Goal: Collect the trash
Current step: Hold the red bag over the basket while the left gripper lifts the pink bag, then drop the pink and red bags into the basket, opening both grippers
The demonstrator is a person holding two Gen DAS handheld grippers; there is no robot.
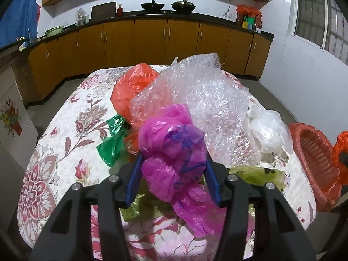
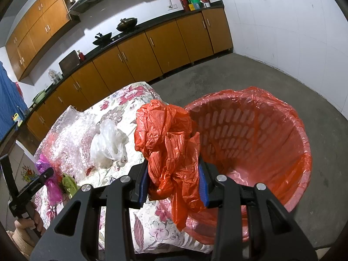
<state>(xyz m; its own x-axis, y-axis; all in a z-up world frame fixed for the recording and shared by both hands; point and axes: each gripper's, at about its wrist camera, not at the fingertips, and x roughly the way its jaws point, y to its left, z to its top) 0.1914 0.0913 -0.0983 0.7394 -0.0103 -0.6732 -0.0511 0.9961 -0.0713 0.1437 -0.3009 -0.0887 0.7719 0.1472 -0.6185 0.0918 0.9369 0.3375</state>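
Note:
My left gripper is shut on a crumpled magenta plastic bag and holds it above the floral table. My right gripper is shut on a crumpled orange plastic bag at the near rim of the red basket, which has an orange liner. The basket also shows at the right edge of the left wrist view. On the table lie bubble wrap, another orange bag, a green bag, a white bag and a yellow-green bag.
The basket stands off the table's right edge, over grey floor. Brown kitchen cabinets with a dark counter run along the far wall. The left gripper with the magenta bag shows at the left of the right wrist view.

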